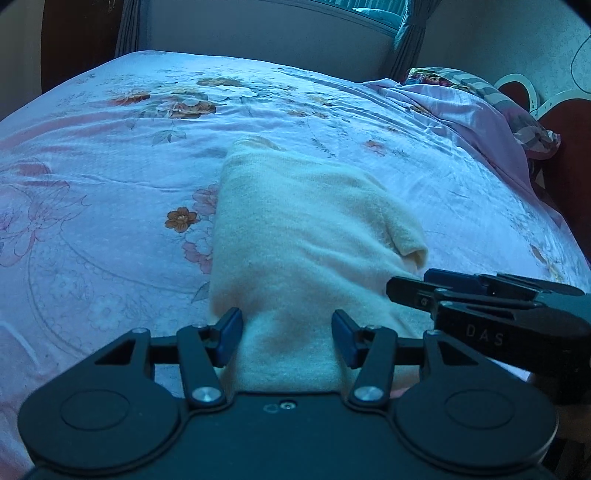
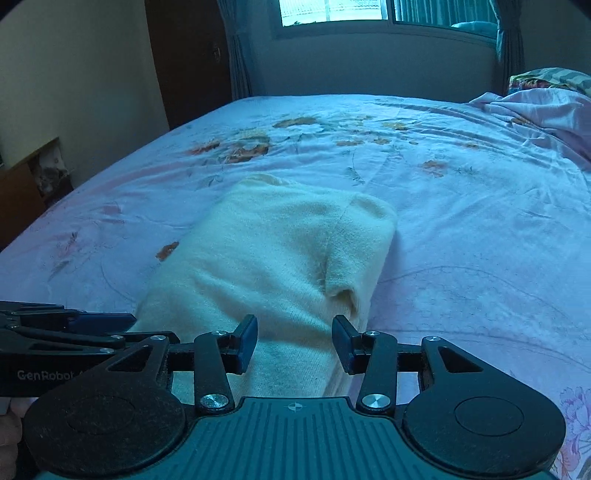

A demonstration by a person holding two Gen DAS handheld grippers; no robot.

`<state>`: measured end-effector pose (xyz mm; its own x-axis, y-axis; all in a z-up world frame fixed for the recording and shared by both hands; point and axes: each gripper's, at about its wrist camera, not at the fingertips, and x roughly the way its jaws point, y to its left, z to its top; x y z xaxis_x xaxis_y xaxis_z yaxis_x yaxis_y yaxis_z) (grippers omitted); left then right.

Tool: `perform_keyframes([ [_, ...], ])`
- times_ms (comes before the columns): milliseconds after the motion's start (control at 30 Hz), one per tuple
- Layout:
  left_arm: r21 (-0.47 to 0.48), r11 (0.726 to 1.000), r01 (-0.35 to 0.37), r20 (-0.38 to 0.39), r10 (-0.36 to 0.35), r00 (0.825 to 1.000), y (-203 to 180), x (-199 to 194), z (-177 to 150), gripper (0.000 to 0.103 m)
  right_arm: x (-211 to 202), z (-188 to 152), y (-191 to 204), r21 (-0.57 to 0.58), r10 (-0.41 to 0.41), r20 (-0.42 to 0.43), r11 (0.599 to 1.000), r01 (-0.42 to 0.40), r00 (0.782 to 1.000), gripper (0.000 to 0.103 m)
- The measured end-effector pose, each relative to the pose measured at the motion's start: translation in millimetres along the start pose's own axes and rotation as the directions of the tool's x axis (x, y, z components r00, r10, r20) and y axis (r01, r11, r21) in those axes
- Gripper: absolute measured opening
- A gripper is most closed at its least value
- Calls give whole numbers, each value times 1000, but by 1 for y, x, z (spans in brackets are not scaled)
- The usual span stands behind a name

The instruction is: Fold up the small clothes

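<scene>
A cream knitted garment (image 1: 295, 229) lies folded lengthwise on the floral bed sheet (image 1: 92, 221), with a sleeve folded across its right side. It also shows in the right wrist view (image 2: 280, 251). My left gripper (image 1: 287, 338) is open, its blue-padded fingers either side of the garment's near end. My right gripper (image 2: 294, 341) is open too, astride the near right part of the garment. The right gripper shows from the side in the left wrist view (image 1: 410, 286). The left gripper shows at the left edge of the right wrist view (image 2: 107, 321).
A crumpled pink sheet (image 1: 461, 110) and a striped floral pillow (image 1: 517, 110) lie at the bed's far right. A window with curtains (image 2: 332, 14) is beyond the bed. A dark door (image 2: 184, 55) stands at the far left.
</scene>
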<state>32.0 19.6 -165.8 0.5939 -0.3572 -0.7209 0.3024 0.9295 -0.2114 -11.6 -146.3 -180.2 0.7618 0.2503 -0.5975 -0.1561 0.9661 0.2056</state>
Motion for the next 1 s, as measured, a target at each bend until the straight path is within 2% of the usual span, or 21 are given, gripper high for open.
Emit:
perform_keyframes([
  [67,-5,1000,-3,-6,3,1000,-2,-2,0,53,5,-11,-1,-16,-26,-58,1000,25,998,45],
  [200,6,999,-34,-18,34,999,-8,-8,-2,53,-5,-20,-6,29,-22,-61,999,23,998,46],
  [267,8,999,-37,-15,37,999,-12,-14,-2,59,-16,-18,-7,33,-18,-47,999,20,999,48],
  [333,8,999,-33,-3,33,999,-17,-22,-2,64,-27,-18,-7,39,-17,-29,999,18,999,61],
  [400,15,999,-40,5,40,999,-23,-30,0,66,-37,-19,-9,53,-14,-11,999,15,1000,62],
  [567,33,998,-63,41,61,997,-42,-57,5,87,-69,-16,-10,90,-1,17,996,0,1000,67],
  [633,47,996,-72,66,69,995,-51,-70,6,96,-83,-15,-13,107,4,36,994,-8,999,84],
  [700,52,995,-83,81,79,994,-58,-80,6,101,-99,-14,-15,118,29,51,992,-35,998,92],
  [800,42,992,-120,83,116,990,-69,-96,5,101,-120,-14,-16,130,45,61,990,-53,997,95],
  [867,36,986,-162,93,158,983,-75,-107,3,101,-136,-14,-15,144,43,63,988,-52,997,102],
  [1000,66,971,-228,163,215,963,-88,-137,-6,101,-174,-18,-11,135,48,110,989,-63,993,103],
])
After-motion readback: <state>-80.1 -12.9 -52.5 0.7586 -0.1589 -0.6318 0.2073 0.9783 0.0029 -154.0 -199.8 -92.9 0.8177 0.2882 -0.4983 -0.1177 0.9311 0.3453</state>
